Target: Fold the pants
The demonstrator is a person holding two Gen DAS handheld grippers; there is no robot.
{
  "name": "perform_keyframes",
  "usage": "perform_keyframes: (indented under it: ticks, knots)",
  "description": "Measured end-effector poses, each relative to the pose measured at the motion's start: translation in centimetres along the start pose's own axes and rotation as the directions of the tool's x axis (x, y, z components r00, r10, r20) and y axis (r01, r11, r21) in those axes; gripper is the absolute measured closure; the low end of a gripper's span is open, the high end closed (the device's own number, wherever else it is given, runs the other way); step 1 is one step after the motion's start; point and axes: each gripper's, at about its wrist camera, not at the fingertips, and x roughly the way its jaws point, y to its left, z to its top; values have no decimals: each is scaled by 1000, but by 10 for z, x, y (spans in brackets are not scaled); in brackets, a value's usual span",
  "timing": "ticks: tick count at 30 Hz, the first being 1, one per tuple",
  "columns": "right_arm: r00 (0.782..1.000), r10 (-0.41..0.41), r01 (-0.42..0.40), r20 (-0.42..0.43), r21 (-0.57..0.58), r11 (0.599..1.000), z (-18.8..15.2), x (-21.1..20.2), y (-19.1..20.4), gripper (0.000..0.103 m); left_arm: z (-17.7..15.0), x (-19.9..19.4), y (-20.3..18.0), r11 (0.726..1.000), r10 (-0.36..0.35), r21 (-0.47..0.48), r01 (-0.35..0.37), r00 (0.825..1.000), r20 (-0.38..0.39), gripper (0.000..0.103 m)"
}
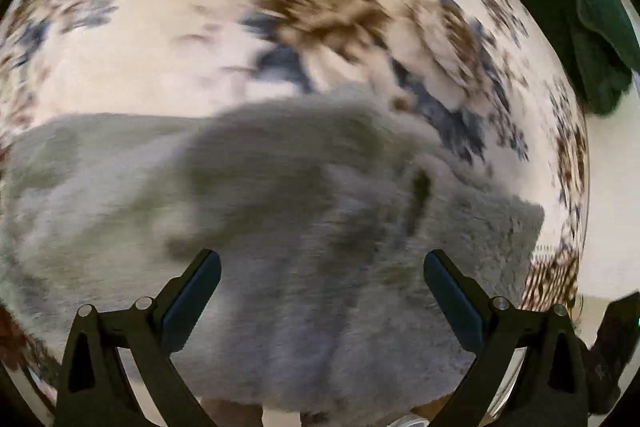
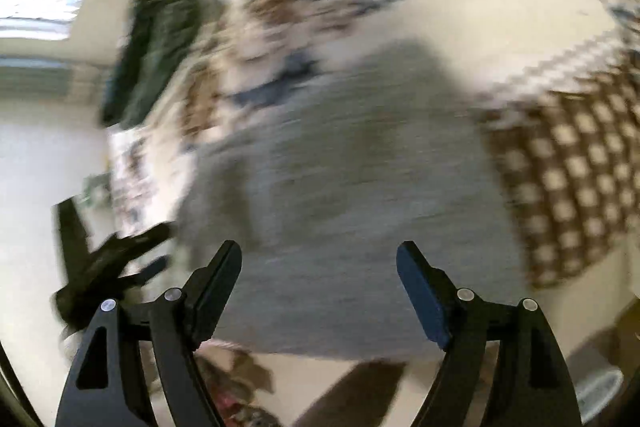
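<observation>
My left gripper (image 1: 322, 267) is matte black, with two angular arms, each with a long triangular cut-out, hinged by round silver pins. Its fingers (image 1: 192, 301) carry flat dark blue-black pads on their inner faces. My right gripper (image 2: 319, 259) is built the same: black linkage arms, silver pins, dark slab-like pads (image 2: 420, 301).
</observation>
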Motion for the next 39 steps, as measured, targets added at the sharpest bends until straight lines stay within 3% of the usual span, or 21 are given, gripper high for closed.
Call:
perform_keyframes:
  ticks: [1,2,3,4,5,11,15,17,19,21,22,24,26,28,29,30,32,34,39]
  knots:
    - [1000,-12,12,1,12,1000,2,-1,-9,21,0,8,-6,1000,6,21,-6,1000,-16,1]
    - [1000,-21,21,2,18,1000,4,2,-16,21,-1,20,-16,998,5,57,-3,1000,-30,14]
    - [1000,-30,30,1,19,999,4,4,-22,21,-2,27,-21,997,16,78,-14,999,-28,56]
    - [999,-42,42,-5,18,999,3,7,-25,21,-4,34,-26,994,25,102,-22,999,-28,77]
    - [999,-52,52,-12,18,998,5,9,-27,21,-7,37,-28,993,11,116,-7,999,-34,91]
    - [998,-49,49,-50,9,999,-3,23,-30,21,-25,-13,-9,997,6,73,-10,998,65,94]
    - [997,-42,42,-67,3,999,-8,22,-27,21,-32,-4,19,997,65,36,-66,997,36,93]
    - [996,-47,47,-70,0,999,-7,21,-25,21,-29,6,28,999,37,6,-37,999,6,91]
    - [996,-50,51,-70,-1,999,-7,18,-24,21,-27,2,33,999,-21,-38,21,1000,-3,83]
    - [996,-56,56,-68,-3,998,-7,15,-24,21,-27,-4,37,990,-109,-88,107,994,-17,65]
    - [996,-58,58,-70,0,998,-8,12,-26,21,-28,-6,38,985,-133,-111,129,991,-24,61]
    - [995,-52,54,-82,19,998,-12,10,-31,21,-36,-12,39,981,-156,-125,151,987,-27,46]
    - [994,-43,46,-98,33,998,-17,12,-33,21,-46,-6,34,986,-139,-105,132,988,-63,44]
    - [992,-65,67,-112,14,998,-24,19,-31,21,-58,9,29,993,-112,-52,107,987,-111,45]
    - [990,-76,77,-115,6,997,-26,22,-29,21,-64,16,26,997,-83,-17,81,990,-114,59]
    - [989,-82,82,-121,0,997,-29,26,-28,21,-66,20,24,998,-62,8,63,993,-105,95]
    - [989,-85,85,-123,-3,996,-32,30,-23,21,-68,24,25,999,-37,31,40,996,-78,97]
    - [988,-92,91,-122,-15,996,-34,31,-16,21,-63,22,33,1000,-23,-3,23,999,-48,97]
    - [986,-101,95,-131,-51,994,-30,32,5,21,-57,2,46,991,-127,-52,126,992,-16,97]
